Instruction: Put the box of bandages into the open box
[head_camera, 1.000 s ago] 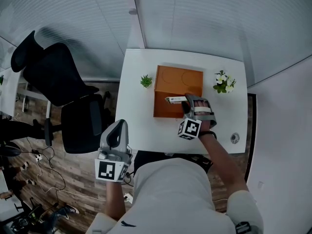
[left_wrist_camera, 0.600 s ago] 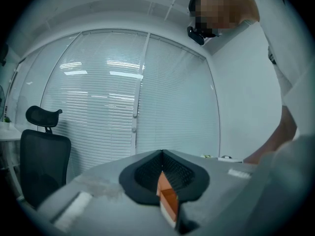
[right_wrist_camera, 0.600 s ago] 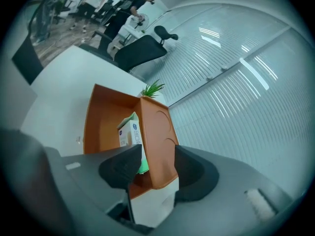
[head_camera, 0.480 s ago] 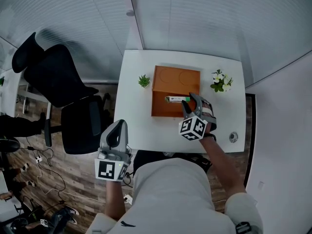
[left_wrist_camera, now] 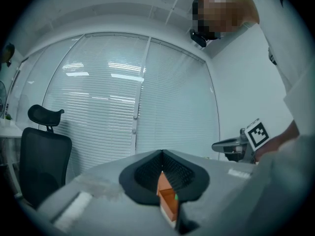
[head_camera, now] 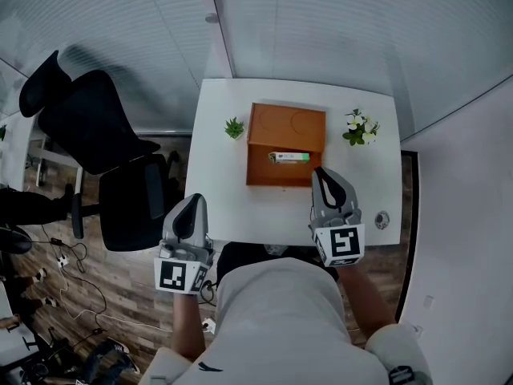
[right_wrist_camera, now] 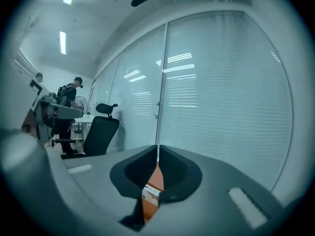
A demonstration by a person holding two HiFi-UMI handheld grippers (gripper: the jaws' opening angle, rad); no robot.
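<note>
The open orange box (head_camera: 287,147) stands in the middle of the white table (head_camera: 216,207). Inside it, along its near side, lies the white and green box of bandages (head_camera: 288,157). My right gripper (head_camera: 321,172) hovers over the table's near edge, just short of the orange box; its jaws are closing, nearly together, with nothing between them. Through their slit in the right gripper view I see the orange box (right_wrist_camera: 155,178) and the bandage box (right_wrist_camera: 150,195). My left gripper (head_camera: 195,200) hangs left of the table, off its edge, with its jaws together and empty.
A small green plant (head_camera: 234,127) stands left of the orange box and a white-flowered plant (head_camera: 358,128) right of it. A small round fitting (head_camera: 381,220) sits near the table's right front corner. A black office chair (head_camera: 104,135) is to the left.
My right gripper has pulled back from the bandage box toward the table's near edge, and its jaws have come together. The bandage box stays in the orange box. The left gripper has barely moved.
</note>
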